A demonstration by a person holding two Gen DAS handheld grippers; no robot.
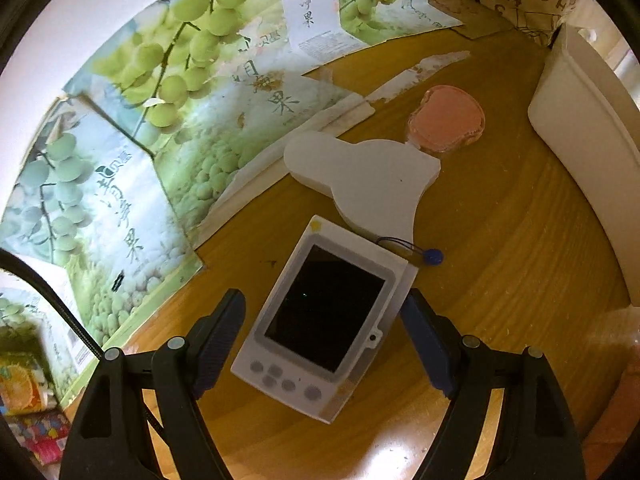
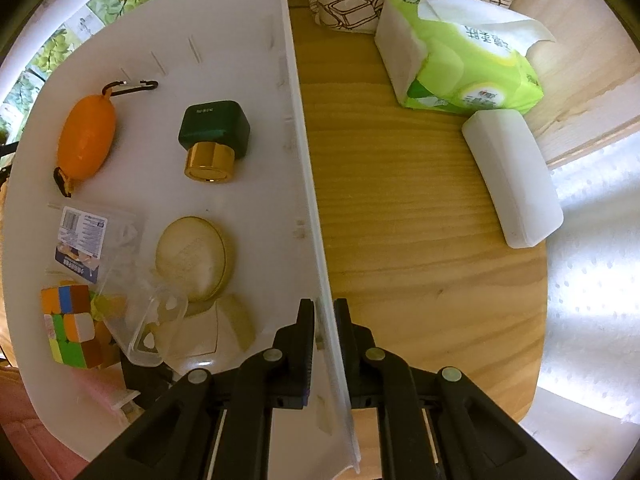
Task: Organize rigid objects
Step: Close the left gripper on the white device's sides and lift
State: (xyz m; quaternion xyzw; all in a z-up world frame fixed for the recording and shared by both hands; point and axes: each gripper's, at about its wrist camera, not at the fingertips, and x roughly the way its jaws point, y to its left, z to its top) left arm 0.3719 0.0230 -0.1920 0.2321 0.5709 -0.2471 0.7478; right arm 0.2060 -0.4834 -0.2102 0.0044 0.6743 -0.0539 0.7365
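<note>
Left wrist view: the left gripper, released, is straddling the handheld device lying on the table. It is likely stiff, light and slick; take the long edges. A white block is touching its far end.

Right wrist view: the right gripper is clenching the bin wall, steadying it.

White handheld device with a black screen and grey buttons – on a honey-brown wooden table. Flattened carton printed with green grapes. Pink heart-shaped lid. White bin holding an orange capsule, a dark-green bottle with a gold cap, a many-coloured cube – lime-green tissue pack beside it
</note>
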